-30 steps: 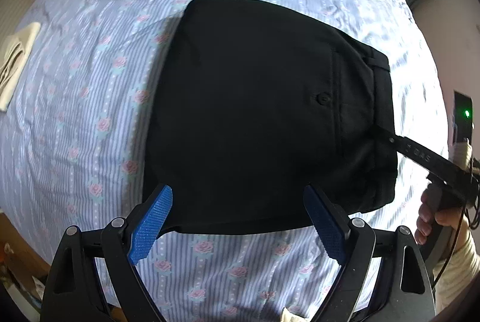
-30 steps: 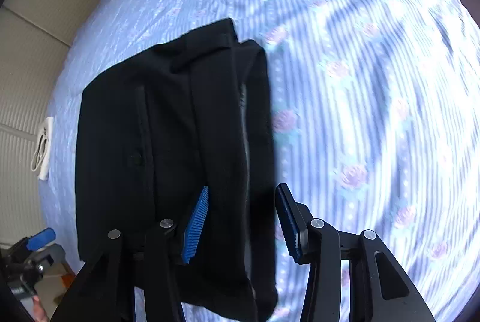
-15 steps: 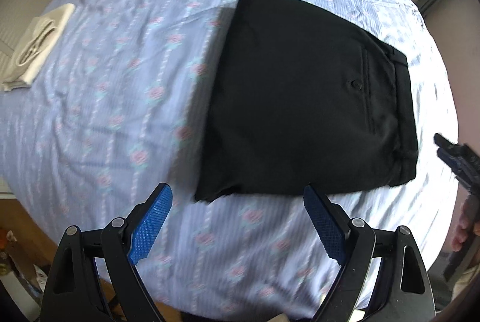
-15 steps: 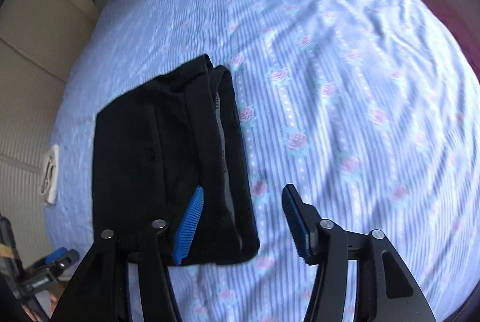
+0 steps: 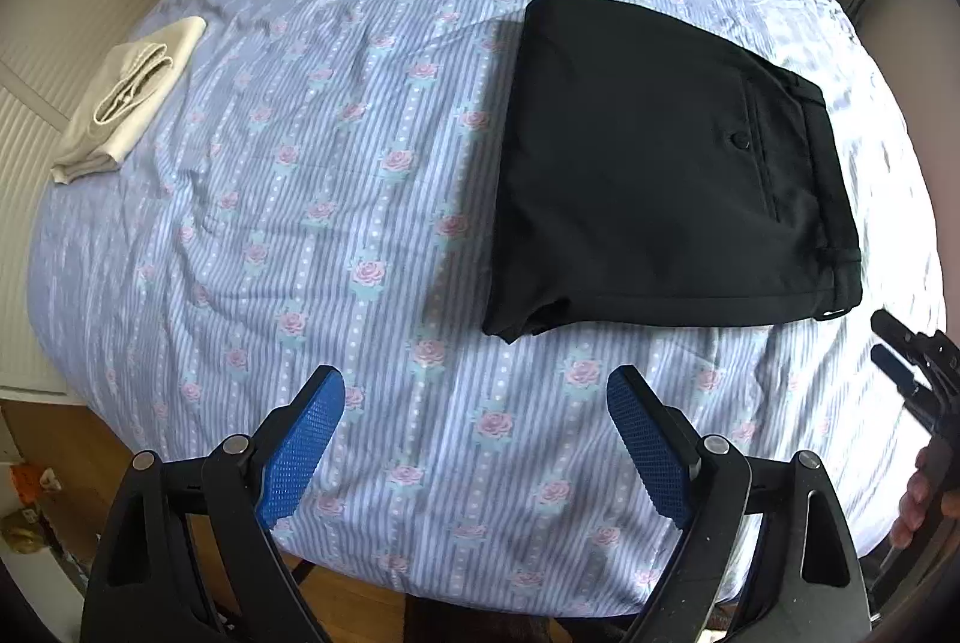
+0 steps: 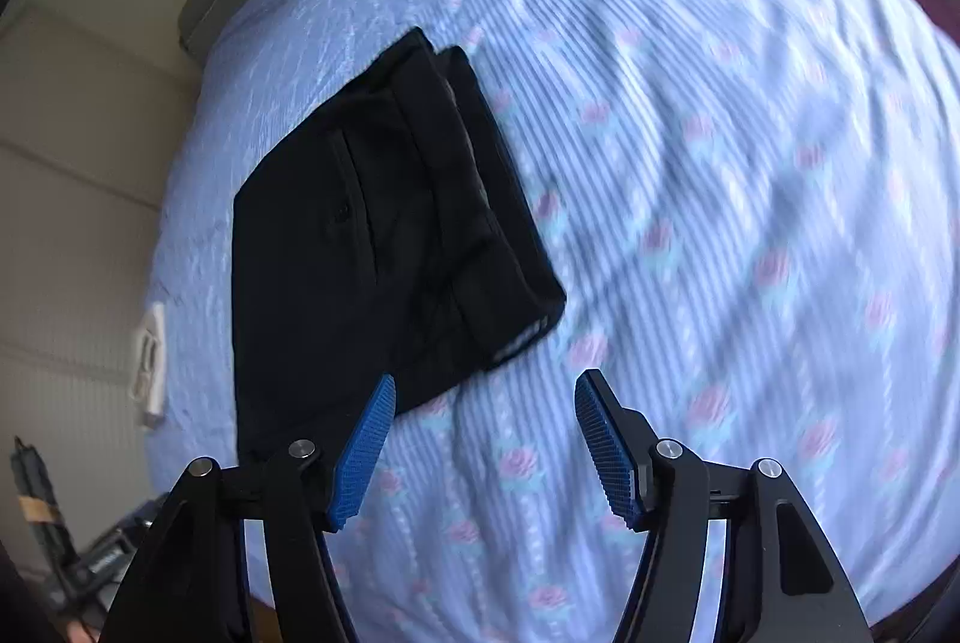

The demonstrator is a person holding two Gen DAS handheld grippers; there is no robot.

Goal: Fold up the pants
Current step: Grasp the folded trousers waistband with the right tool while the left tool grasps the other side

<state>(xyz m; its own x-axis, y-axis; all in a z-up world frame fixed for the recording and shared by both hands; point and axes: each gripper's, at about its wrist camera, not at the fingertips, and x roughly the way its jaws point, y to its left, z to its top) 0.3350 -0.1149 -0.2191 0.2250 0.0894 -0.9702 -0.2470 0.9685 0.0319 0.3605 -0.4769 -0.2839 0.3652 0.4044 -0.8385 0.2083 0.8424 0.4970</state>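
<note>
The black pants (image 5: 660, 175) lie folded into a compact rectangle on the bed, back pocket and button facing up, waistband at the right. They also show in the right wrist view (image 6: 372, 235), left of centre. My left gripper (image 5: 474, 391) is open and empty, above the sheet, short of the pants' near edge. My right gripper (image 6: 483, 391) is open and empty, just off the pants' near corner. The right gripper also shows at the right edge of the left wrist view (image 5: 900, 355), held in a hand.
The bed (image 5: 300, 223) has a blue striped sheet with pink roses. A folded beige garment (image 5: 132, 97) lies at its far left edge, also seen in the right wrist view (image 6: 150, 361). Wooden floor (image 5: 360, 595) shows below the near bed edge.
Both grippers have pulled back and up from the folded pants. The right gripper let go of the waistband edge and opened wider. The pants stay put.
</note>
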